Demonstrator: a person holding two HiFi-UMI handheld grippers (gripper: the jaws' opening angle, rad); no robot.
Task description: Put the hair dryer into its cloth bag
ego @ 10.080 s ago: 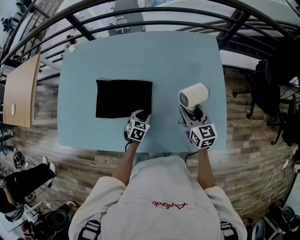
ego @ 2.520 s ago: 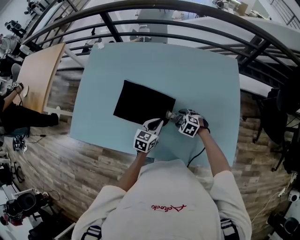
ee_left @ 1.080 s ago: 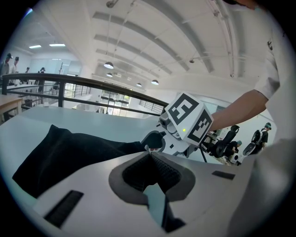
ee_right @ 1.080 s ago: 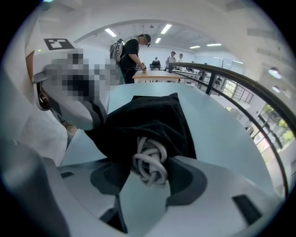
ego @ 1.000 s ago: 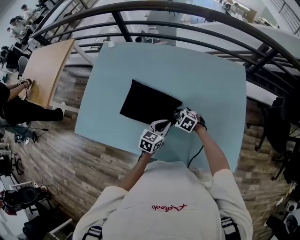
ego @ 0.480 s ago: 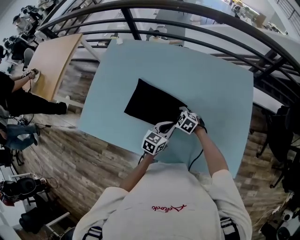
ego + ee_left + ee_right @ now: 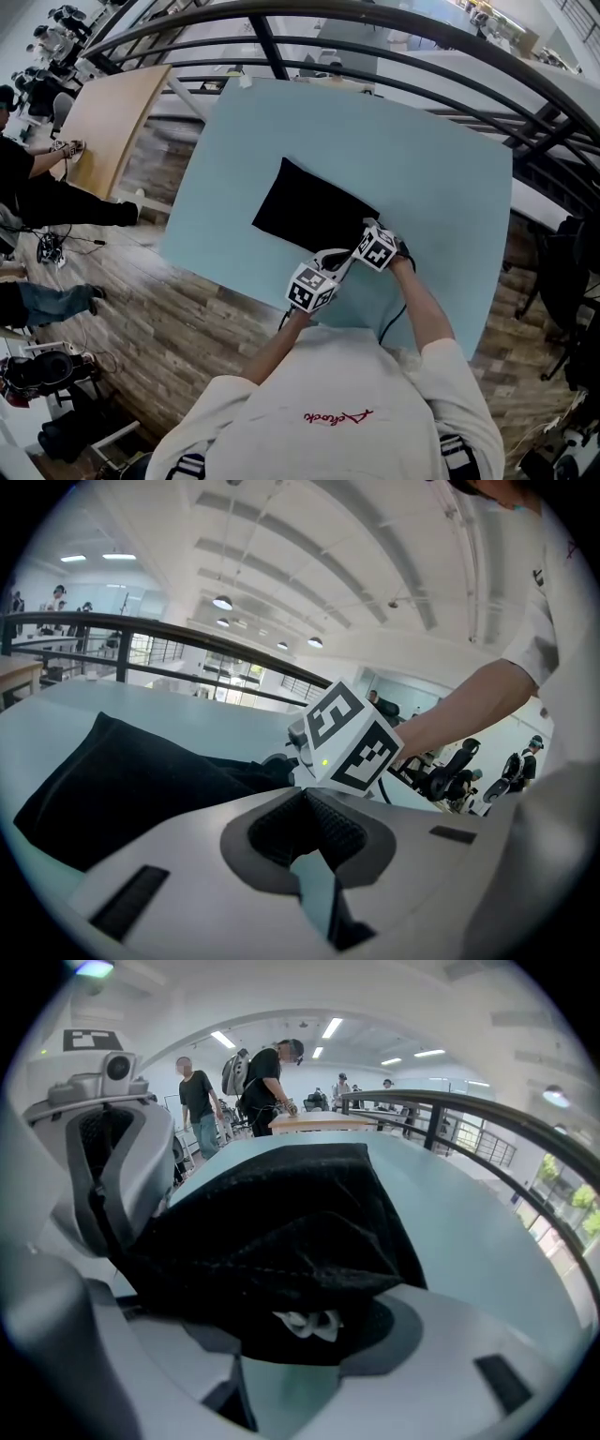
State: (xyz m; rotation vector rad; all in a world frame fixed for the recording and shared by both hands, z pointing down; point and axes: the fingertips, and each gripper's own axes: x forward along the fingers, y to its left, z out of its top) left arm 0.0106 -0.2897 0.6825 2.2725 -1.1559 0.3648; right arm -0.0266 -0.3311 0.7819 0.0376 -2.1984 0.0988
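Hair dryer mostly hidden in cloth bag; only a small white bit shows. Head view: bag's near corner covered by right hand-held gripper & left hand-held gripper.

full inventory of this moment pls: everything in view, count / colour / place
table: 1, light blue, centre
cloth bag: 1, black, on the table, near end lifted
hair dryer: 1, hidden in the bag's mouth; only a small white bit shows under the cloth, likely part of it
cable: 1, black, from the right gripper off the table's near edge
wooden table: 1, tan, far left
railing: 1, black, beyond the table
bystanders: several, dark clothes, left side
left gripper: 1, pale grey, shut on the bag's edge
right gripper: 1, pale grey, jaws wide, gripping the cloth-covered hair dryer
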